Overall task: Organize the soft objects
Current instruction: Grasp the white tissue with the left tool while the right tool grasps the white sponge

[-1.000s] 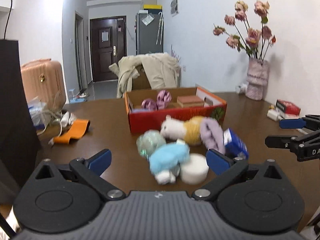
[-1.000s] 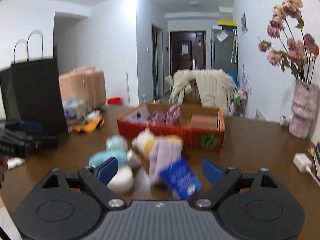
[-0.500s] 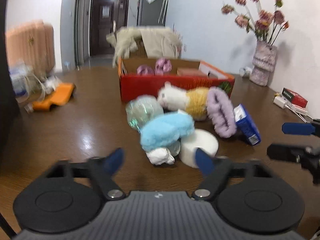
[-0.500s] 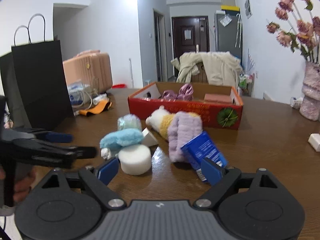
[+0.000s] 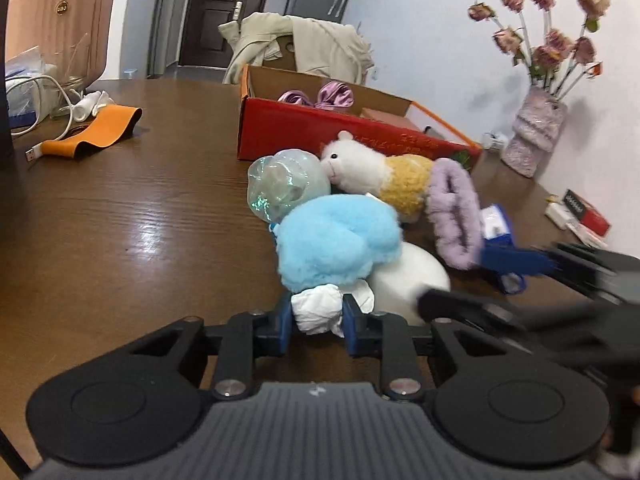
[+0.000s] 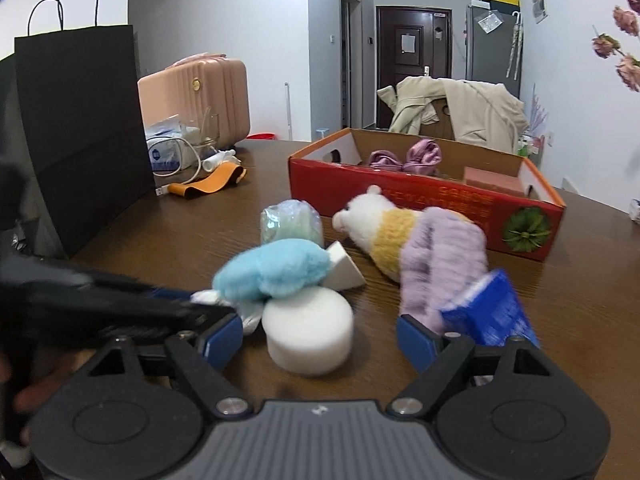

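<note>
Between the blue pads of the left claw [image 5: 318, 316] sits a white crumpled wad [image 5: 318, 307], jaws closing and pressing on it. Directly above lies a blue plush [image 5: 340, 240], resting on a white round sponge [image 6: 308, 330] on the bench [image 5: 120, 216]. Right claw [image 6: 320, 338], jaws wide but closing, straddles that sponge without contact. Beyond: alpaca plush [image 6: 384, 224], lilac fuzzy band [image 6: 440, 256], red box [image 6: 420, 200].

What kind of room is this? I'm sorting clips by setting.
Likely a lived-in apartment, at a dining table: a pink suitcase, a coat over a chair and a front door down the hallway.
</note>
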`<state>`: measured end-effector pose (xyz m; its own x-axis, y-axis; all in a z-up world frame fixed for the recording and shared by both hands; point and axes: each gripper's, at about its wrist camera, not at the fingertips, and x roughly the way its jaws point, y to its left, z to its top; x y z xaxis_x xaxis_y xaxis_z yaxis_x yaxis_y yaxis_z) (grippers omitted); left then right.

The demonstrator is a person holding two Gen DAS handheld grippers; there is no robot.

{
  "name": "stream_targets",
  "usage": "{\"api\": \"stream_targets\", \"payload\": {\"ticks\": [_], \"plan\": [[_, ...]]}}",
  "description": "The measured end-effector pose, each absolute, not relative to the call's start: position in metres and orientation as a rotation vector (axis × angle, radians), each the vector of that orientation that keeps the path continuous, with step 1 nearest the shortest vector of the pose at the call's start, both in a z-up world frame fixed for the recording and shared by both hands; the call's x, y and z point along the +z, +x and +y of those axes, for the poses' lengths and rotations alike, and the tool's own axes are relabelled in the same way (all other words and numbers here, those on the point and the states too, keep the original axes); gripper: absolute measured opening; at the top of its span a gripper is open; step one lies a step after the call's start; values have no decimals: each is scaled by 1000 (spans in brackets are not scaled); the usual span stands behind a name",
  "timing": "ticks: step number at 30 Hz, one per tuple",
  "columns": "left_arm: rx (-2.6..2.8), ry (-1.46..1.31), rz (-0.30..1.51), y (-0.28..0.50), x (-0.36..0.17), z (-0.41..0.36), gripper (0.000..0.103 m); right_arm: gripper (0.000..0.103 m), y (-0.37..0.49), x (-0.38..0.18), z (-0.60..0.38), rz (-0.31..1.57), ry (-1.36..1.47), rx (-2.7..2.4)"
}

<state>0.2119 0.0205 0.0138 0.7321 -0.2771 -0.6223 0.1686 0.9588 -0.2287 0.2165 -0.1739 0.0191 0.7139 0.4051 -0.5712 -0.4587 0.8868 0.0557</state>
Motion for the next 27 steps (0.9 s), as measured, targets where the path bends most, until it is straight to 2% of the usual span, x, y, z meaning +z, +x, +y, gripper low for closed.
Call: {"api": "stream_targets", "payload": {"ticks": [4, 6, 19, 24, 27], "plan": [[-236, -137, 663, 188, 28, 30, 24, 71, 233, 6, -158, 653, -105, 466], [-220, -131, 638, 181, 35, 33, 25, 57, 235, 3, -155, 661, -109, 465], [-299, -98, 622, 183, 45, -7, 25, 56, 176, 19, -218, 619, -58, 416], [-306, -88, 557, 209, 72, -11, 25, 55, 184, 53, -247, 513, 16, 440], [-213, -36, 470, 257, 100, -9, 25, 55, 221, 87, -262, 430, -23, 450]]}}
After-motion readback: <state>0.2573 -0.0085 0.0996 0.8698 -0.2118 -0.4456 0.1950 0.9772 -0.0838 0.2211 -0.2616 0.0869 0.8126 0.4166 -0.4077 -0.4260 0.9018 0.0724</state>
